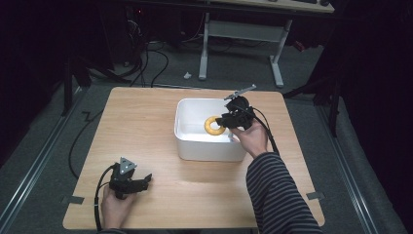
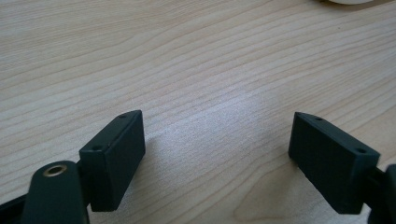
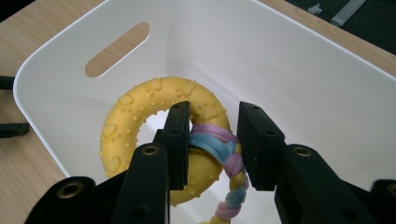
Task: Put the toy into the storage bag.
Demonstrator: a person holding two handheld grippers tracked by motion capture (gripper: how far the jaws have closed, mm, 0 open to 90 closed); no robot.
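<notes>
The jaws of the right gripper (image 3: 214, 144) are being closed on a pastel braided rope (image 3: 223, 154) where it is looped around a yellow paw-print ring toy (image 3: 135, 126). The toy is being held inside the white plastic bin (image 1: 209, 146), just above its floor. The left gripper (image 2: 217, 158) is being held with its jaws wide apart and nothing between them, well short of the bin, low over the wooden table (image 1: 146, 122) at its near left corner.
</notes>
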